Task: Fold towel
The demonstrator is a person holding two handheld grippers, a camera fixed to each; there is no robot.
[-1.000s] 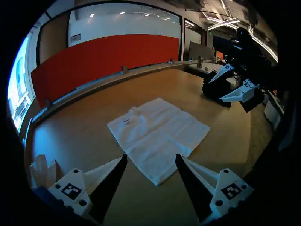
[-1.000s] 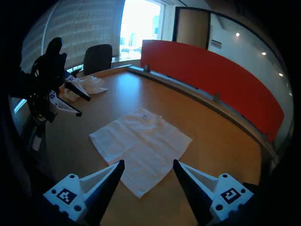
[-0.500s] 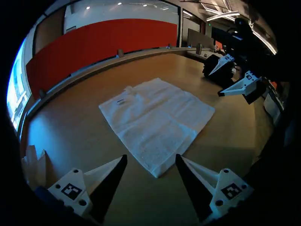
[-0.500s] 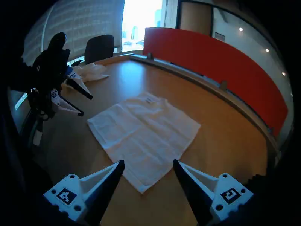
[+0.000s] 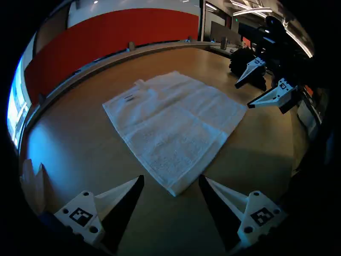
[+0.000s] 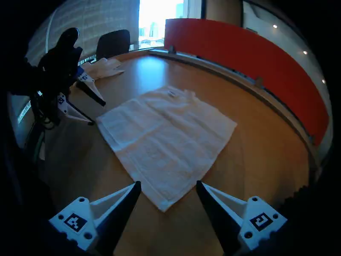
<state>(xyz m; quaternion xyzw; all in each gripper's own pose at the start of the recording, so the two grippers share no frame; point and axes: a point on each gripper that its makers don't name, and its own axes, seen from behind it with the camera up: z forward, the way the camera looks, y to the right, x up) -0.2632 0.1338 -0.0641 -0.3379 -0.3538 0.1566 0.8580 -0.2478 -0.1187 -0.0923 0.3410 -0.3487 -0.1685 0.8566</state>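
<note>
Left gripper (image 5: 170,176) and right gripper (image 6: 168,182), both parted and empty, face corners of a flat white towel (image 5: 172,123) on a wooden table (image 6: 260,141); red partition (image 6: 255,55), chair (image 6: 113,42) and crumpled cloths (image 6: 102,67) beyond.

I have the towel (image 5: 172,128) lying flat on the tabletop (image 5: 76,145), near corner before my left claw (image 5: 170,187), right claw (image 5: 242,97) beyond it.

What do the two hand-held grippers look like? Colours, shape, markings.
The left hand-held gripper and the right hand-held gripper match. Each has two white wedge-shaped fingers tapering to points, with black inner faces, small round holes, and a square black-and-white marker at each finger's base. Seen from farther off, the bodies behind the fingers look black.
</note>
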